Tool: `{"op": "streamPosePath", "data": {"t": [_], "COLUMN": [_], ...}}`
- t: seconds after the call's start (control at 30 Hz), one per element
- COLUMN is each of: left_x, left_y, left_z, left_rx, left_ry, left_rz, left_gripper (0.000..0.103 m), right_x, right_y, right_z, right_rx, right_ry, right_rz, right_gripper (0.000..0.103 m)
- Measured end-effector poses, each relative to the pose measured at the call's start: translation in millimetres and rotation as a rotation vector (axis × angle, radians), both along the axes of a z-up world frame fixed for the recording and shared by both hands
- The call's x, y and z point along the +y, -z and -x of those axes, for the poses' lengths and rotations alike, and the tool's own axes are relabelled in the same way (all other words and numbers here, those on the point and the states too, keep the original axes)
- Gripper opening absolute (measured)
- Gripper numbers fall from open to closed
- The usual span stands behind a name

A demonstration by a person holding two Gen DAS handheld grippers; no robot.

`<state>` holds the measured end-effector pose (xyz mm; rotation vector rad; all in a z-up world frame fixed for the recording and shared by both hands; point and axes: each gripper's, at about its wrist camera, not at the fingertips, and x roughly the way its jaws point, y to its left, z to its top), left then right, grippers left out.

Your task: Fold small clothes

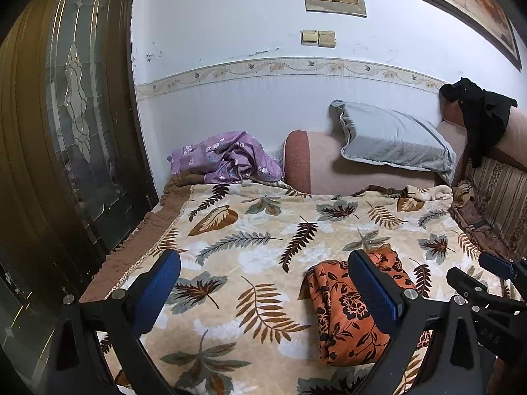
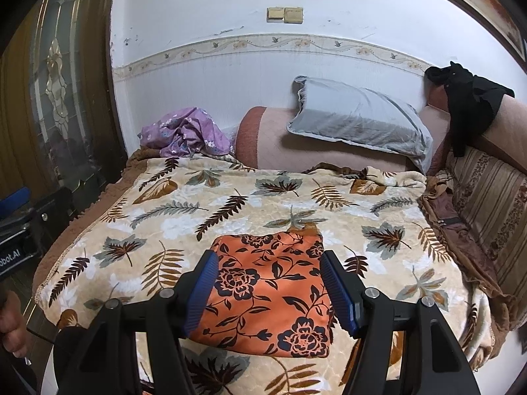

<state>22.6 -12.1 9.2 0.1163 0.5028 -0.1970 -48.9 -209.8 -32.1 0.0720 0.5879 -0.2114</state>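
We judge the orange garment folded, lying near the bed's front edge; both tongs, left and right, gape empty. Next: fetch the purple garment at the far-left corner.

Both wrist views sit low over the bed, facing the wall, left offset leftward, sharing the orange cloth close up.

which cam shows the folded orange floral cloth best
The right wrist view: the orange floral cloth lies centered and almost whole between the open right claw. In the left wrist view the left claw finger hides part of it.
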Motion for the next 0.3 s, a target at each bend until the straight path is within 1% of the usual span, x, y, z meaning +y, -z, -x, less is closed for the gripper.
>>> {"op": "streamPosePath", "data": {"t": [0.17, 0.23, 0.3], "left_x": [-5.2, -9.1, -10.9], "left_y": [5.0, 8.3, 14.6], "left_z": [-12.4, -20.3, -33.5], "left_rx": [0.011, 0.02, 0.036], "left_ry": [0.001, 0.026, 0.028], "left_rz": [0.0, 0.02, 0.039], "left_gripper": [0.101, 0.101, 0.101], "right_x": [-4.6, -8.5, -21.3], "right_y": [6.8, 12.3, 20.3], "right_z": [-21.7, -32.1, -44.9], "right_rx": [0.011, 0.012, -0.002], "right_ry": [-0.028, -0.054, -0.074], "right_rz": [-0.003, -0.015, -0.026], "right_gripper": [0.068, 0.068, 0.068]}}
